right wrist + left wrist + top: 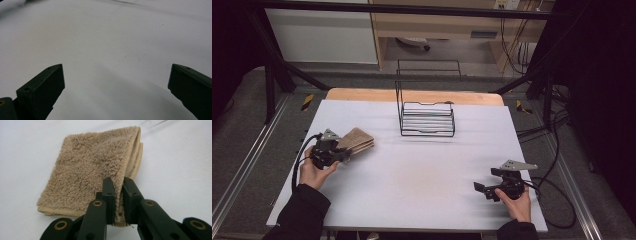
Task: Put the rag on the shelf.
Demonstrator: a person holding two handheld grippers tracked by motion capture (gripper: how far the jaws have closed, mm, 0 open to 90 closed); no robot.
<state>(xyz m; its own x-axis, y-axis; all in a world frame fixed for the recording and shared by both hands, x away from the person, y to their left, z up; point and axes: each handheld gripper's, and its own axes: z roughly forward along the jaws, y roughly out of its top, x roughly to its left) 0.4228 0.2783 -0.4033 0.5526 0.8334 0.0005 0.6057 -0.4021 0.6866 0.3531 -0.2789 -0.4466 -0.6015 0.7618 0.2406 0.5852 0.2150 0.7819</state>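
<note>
Left gripper view: left claw (pixel 119 185) clamped on folded tan towel's (pixel 92 165) near corner (right claw (pixel 116 82) wide, empty).

Bench (pixel 422 175) lies open between both hands; the wire rack (pixel 427 119) blocks the far middle, seemingly empty.

The high view looks forward and down over the whole white table (pixel 422 165). The left gripper view sits close behind a folded tan towel (pixel 95 170), also seen from above at the table's left. The right gripper view skims the bare tabletop.
</note>
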